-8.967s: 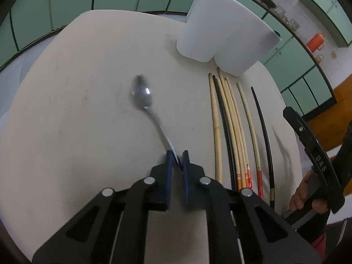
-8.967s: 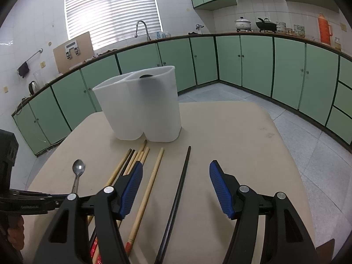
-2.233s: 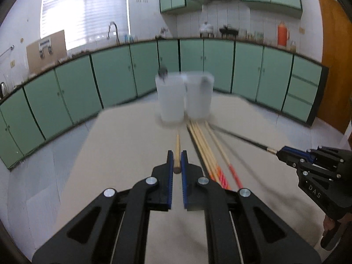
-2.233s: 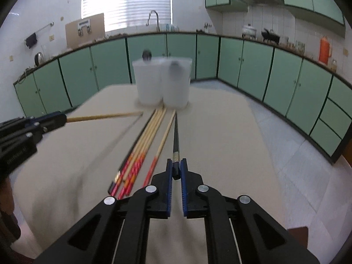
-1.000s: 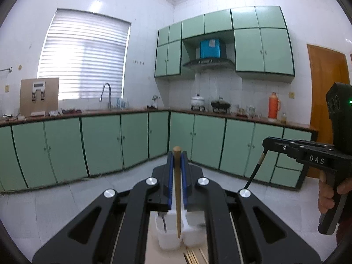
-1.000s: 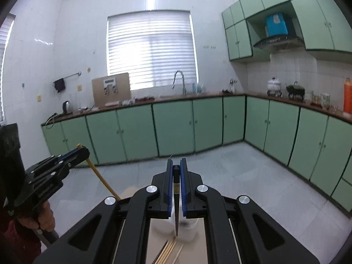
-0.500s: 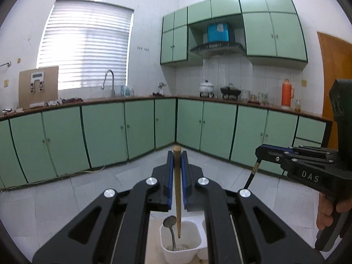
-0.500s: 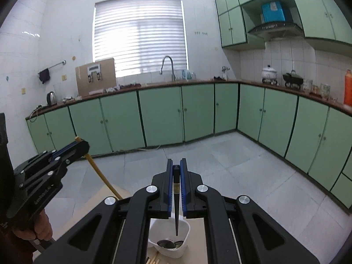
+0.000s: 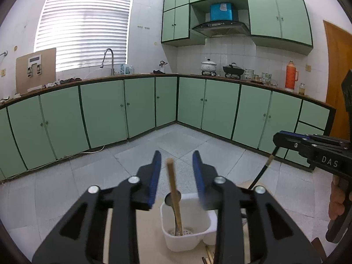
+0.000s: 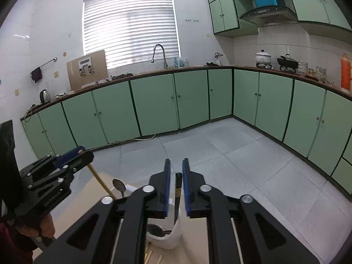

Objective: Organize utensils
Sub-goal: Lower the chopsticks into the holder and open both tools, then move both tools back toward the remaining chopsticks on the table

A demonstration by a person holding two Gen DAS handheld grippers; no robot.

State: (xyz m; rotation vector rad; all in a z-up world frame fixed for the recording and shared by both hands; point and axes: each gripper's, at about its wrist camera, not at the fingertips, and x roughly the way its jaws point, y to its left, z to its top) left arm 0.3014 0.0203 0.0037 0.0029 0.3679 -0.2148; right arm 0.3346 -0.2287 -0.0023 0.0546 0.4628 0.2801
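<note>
Left wrist: left claw [image 9: 177, 167] just opening; wooden chopstick [image 9: 173, 194] loose between pads.

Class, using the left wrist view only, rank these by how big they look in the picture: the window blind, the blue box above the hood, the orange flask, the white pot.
1. Window blind
2. Blue box
3. Orange flask
4. White pot, close to the flask in apparent size; fisheye distortion makes this pair unsure.
</note>
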